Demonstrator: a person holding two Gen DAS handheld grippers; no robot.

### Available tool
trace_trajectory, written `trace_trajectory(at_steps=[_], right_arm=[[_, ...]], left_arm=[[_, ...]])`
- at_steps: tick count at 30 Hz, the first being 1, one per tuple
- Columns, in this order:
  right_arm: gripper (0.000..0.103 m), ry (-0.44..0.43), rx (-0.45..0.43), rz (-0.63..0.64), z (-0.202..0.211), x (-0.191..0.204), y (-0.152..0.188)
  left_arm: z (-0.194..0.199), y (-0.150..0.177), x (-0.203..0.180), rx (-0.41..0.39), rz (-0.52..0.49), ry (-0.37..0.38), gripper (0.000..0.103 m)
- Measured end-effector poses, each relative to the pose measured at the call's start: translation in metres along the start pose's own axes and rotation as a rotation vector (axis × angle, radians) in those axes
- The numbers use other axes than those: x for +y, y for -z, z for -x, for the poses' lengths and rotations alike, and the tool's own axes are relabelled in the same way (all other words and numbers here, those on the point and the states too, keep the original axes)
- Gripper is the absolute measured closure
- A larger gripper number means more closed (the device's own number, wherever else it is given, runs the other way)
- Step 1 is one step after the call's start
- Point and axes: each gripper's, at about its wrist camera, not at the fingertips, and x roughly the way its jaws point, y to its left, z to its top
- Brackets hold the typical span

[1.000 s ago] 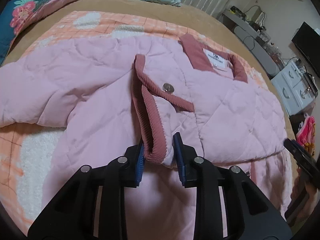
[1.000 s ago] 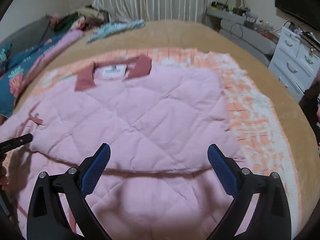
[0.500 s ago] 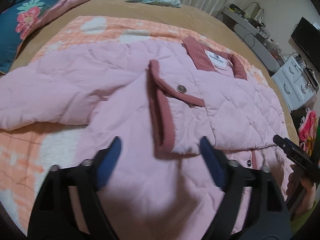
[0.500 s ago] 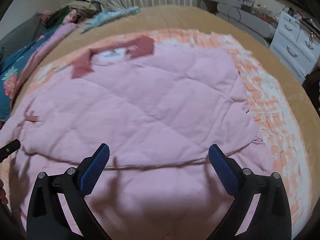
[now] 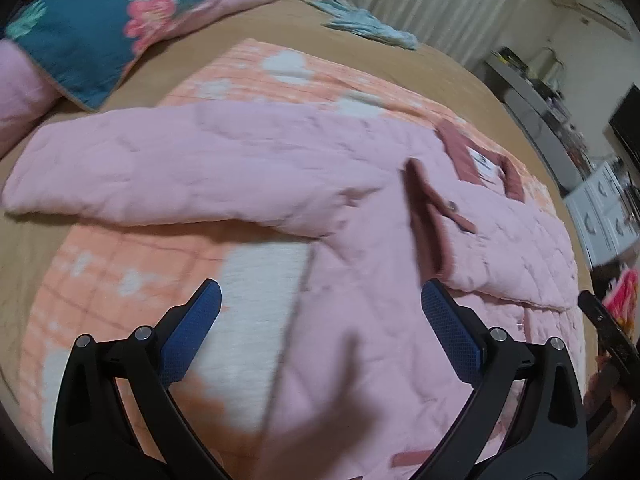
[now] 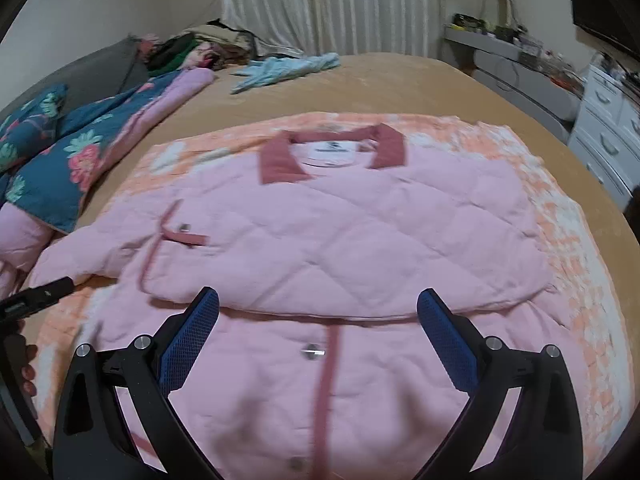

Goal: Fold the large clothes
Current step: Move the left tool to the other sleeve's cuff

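A pink quilted jacket (image 6: 360, 232) with a dark pink collar (image 6: 332, 152) lies front-up on an orange and white blanket (image 6: 568, 216). One sleeve is folded across the chest, its ribbed cuff (image 6: 180, 236) at the left. The other sleeve (image 5: 168, 172) stretches out to the left in the left wrist view. My left gripper (image 5: 320, 328) is open and empty above the jacket's lower left side (image 5: 360, 340). My right gripper (image 6: 318, 336) is open and empty above the button placket (image 6: 328, 360). The left gripper's finger tip (image 6: 44, 292) shows at the right wrist view's left edge.
The blanket lies on a tan bed (image 6: 380, 84). A teal floral quilt (image 6: 60, 148) lies at the left, a light blue garment (image 6: 288, 68) at the far end, a clothes pile (image 6: 200, 48) by the curtain. White drawers (image 6: 608, 132) stand at the right.
My left gripper let go of the folded sleeve's cuff, opened wide and drew back to the left. The right gripper stayed open and pulled back toward the hem.
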Motion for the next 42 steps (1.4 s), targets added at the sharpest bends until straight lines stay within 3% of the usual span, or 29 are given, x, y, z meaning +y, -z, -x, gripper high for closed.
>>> trace_trajectory(at_steps=[20, 34, 42], right_arm=[[0.004, -0.121, -0.026, 0.259, -0.003, 0.17, -0.016], [0.004, -0.187, 0.017, 0.408, -0.045, 0.253, -0.013], [0.004, -0.211, 0.056, 0.414, -0.069, 0.272, -0.008]], left_arm=[[0.019, -0.007, 0.122, -0.084, 0.271, -0.037, 0.009], [0.005, -0.018, 0.176, -0.094, 0.427, -0.078, 0.009], [-0.01, -0.02, 0.213, -0.117, 0.541, -0.109, 0.009]])
